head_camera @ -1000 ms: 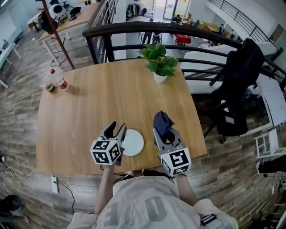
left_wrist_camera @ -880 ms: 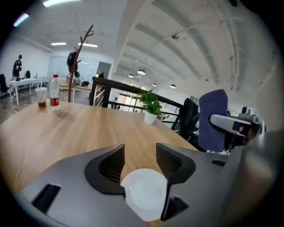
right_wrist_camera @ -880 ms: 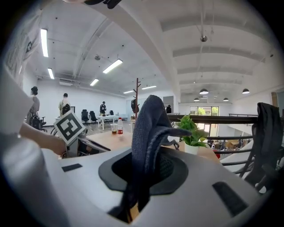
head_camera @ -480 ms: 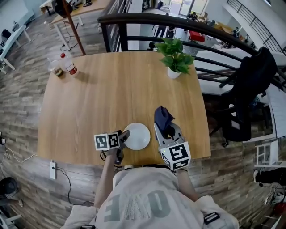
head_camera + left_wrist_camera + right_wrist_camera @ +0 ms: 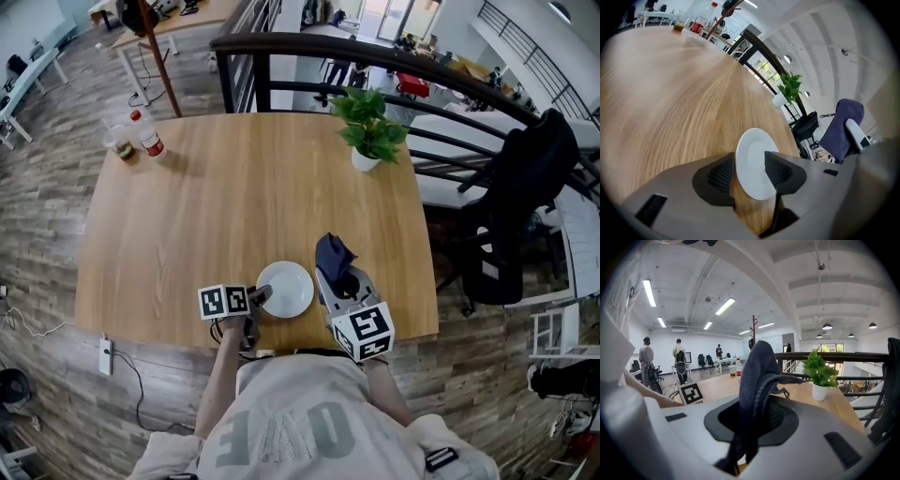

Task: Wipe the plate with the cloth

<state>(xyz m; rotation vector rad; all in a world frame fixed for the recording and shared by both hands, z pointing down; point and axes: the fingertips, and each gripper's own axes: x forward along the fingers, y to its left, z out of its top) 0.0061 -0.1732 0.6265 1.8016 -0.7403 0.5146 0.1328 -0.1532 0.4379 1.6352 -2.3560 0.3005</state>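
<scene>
A small white plate [image 5: 289, 286] lies flat near the front edge of the wooden table [image 5: 234, 197]. My left gripper [image 5: 262, 297] sits low at the plate's left rim, rolled onto its side. Its jaws have just been opening and stand wide. In the left gripper view the plate [image 5: 750, 145] shows between the two black pads [image 5: 723, 174], and I see no pinch on it. Just right of the plate, my right gripper [image 5: 336, 274] is shut on a dark blue cloth [image 5: 333, 253]. That cloth [image 5: 757, 376] sticks up out of the jaws.
A potted plant [image 5: 367, 127] stands at the table's far right, a bottle [image 5: 147, 133] and a cup [image 5: 119, 143] at the far left corner. A black railing [image 5: 375, 56] runs behind the table. A chair draped with a black jacket [image 5: 525, 187] stands to the right.
My left gripper has dropped from above the table, rolled over and come to the plate's left rim. The right gripper with the cloth has shifted slightly towards the plate.
</scene>
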